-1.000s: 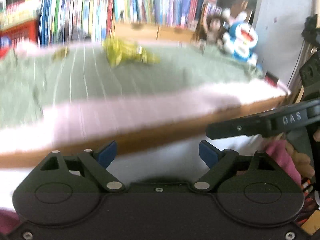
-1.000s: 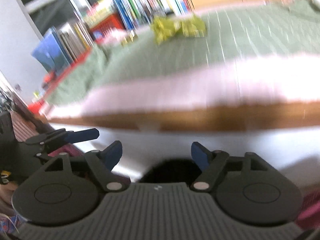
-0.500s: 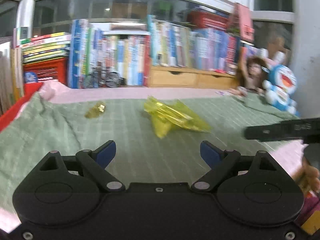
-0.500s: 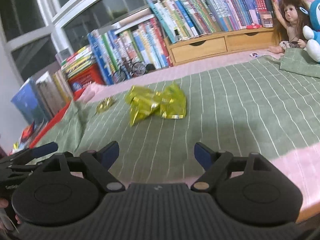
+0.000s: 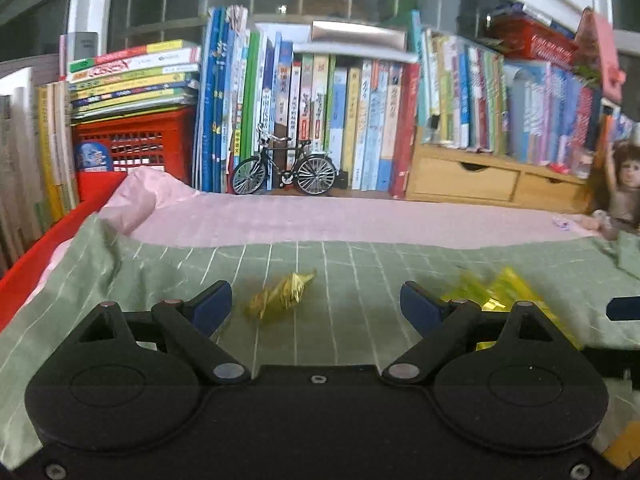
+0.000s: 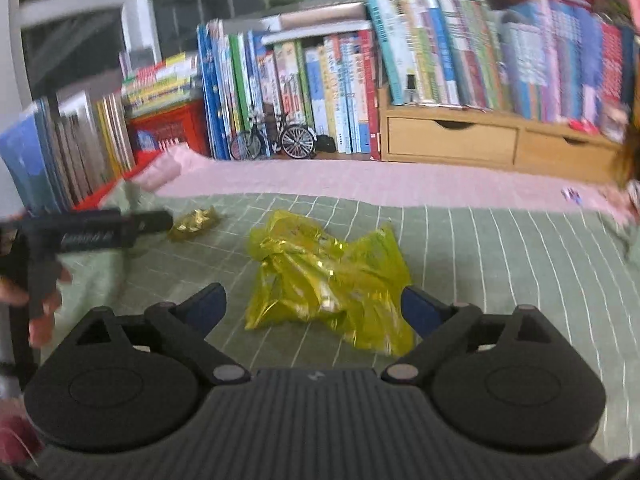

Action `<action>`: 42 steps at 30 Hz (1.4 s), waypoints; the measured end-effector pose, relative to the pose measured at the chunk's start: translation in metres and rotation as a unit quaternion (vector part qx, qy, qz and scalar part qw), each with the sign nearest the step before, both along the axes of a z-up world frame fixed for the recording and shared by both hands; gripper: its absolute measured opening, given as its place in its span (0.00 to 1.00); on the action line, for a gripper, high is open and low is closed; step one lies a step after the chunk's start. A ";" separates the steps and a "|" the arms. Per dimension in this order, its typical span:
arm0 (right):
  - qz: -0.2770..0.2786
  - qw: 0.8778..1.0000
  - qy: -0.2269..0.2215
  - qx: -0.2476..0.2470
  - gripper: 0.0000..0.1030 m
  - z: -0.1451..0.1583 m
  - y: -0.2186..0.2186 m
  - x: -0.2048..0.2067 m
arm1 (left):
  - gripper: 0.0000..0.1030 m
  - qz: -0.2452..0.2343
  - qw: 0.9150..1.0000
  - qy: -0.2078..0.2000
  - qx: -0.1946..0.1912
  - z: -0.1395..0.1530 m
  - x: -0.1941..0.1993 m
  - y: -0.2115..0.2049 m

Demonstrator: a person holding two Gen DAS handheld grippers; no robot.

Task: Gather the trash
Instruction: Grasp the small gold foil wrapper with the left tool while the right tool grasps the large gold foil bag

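Both tongs now hang over the green bed cover (image 6: 500,248). The left tongs (image 5: 316,300) gape wide around a small gold wrapper (image 5: 282,294). The right tongs (image 6: 314,306), just opened wider, frame a crumpled yellow bag (image 6: 328,276), ungrasped.

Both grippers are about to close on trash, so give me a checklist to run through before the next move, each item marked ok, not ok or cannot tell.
1. Left gripper open, nothing between its fingers: ok.
2. Small gold wrapper lined up with the left gripper: ok, it lies just ahead between the fingers, nearer the left one.
3. Right gripper open: ok, its jaws have just been opening.
4. Yellow bag lined up with the right gripper: ok, it lies crumpled between the fingers, not gripped.
5. Both pieces lying free on the green blanket: ok.
6. Somewhere to drop the trash: cannot tell, no bin in view.
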State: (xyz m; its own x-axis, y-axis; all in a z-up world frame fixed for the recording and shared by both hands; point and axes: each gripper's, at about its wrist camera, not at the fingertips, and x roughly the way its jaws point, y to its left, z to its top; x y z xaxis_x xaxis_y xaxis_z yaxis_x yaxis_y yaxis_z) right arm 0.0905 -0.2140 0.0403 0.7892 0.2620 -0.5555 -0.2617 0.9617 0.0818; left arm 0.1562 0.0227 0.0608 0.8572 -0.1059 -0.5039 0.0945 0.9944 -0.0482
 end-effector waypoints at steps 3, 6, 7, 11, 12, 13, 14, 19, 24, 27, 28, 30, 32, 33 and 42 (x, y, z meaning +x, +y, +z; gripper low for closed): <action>0.024 0.999 0.011 -0.036 0.95 -0.012 0.015 0.021 | 0.88 0.018 1.000 0.017 0.013 -0.016 0.034 -0.006; 0.029 0.998 0.018 -0.049 0.95 -0.022 0.024 0.035 | 0.82 0.031 0.998 0.045 0.012 -0.033 0.057 -0.008; 0.031 0.998 0.022 -0.048 0.95 -0.026 0.025 0.040 | 0.80 0.031 0.998 0.059 0.009 -0.040 0.064 -0.008; 0.035 0.997 0.041 -0.063 0.89 -0.043 0.030 0.056 | 0.39 0.044 0.995 0.084 0.016 -0.056 0.075 -0.008; 0.039 0.997 0.040 -0.058 0.88 -0.044 0.029 0.055 | 0.28 0.045 0.995 0.082 0.023 -0.057 0.075 -0.009; 0.041 0.997 0.036 -0.054 0.82 -0.043 0.029 0.054 | 0.24 0.046 0.995 0.080 0.027 -0.056 0.075 -0.008; 0.044 0.997 0.029 -0.051 0.73 -0.041 0.027 0.050 | 0.17 0.045 0.996 0.079 0.025 -0.056 0.074 -0.008; 0.050 0.998 0.011 -0.030 0.55 -0.034 0.014 0.035 | 0.08 0.048 0.996 0.072 0.008 -0.049 0.063 -0.005; 0.027 1.000 -0.006 -0.003 0.47 -0.024 0.001 0.021 | 0.06 0.033 0.998 0.059 -0.002 -0.035 0.041 -0.007; 0.012 1.000 -0.017 0.016 0.42 -0.016 -0.011 0.013 | 0.05 0.014 0.999 0.045 -0.002 -0.026 0.026 -0.011; 0.007 1.000 -0.019 0.021 0.42 -0.014 -0.014 0.010 | 0.05 0.009 0.999 0.040 -0.003 -0.023 0.020 -0.012; -0.003 0.999 -0.023 0.030 0.41 -0.010 -0.021 0.005 | 0.05 -0.002 0.999 0.037 -0.009 -0.018 0.010 -0.015; -0.008 0.999 -0.027 0.033 0.41 -0.006 -0.025 0.000 | 0.05 -0.016 0.999 0.033 -0.014 -0.013 -0.002 -0.018; -0.008 0.999 -0.029 0.034 0.41 -0.004 -0.027 -0.004 | 0.05 -0.024 0.999 0.032 -0.015 -0.011 -0.008 -0.020; -0.021 0.998 -0.037 0.049 0.41 0.003 -0.039 -0.035 | 0.05 -0.079 0.997 0.019 -0.007 -0.001 -0.064 -0.040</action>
State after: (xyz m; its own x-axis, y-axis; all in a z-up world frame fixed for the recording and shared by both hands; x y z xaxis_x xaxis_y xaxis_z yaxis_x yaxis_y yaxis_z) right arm 0.0551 -0.2529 0.0434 0.8388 0.2775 -0.4685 -0.2294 0.9604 0.1580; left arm 0.0921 -0.0169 0.0603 0.8093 -0.2450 -0.5339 0.2474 0.9665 -0.0685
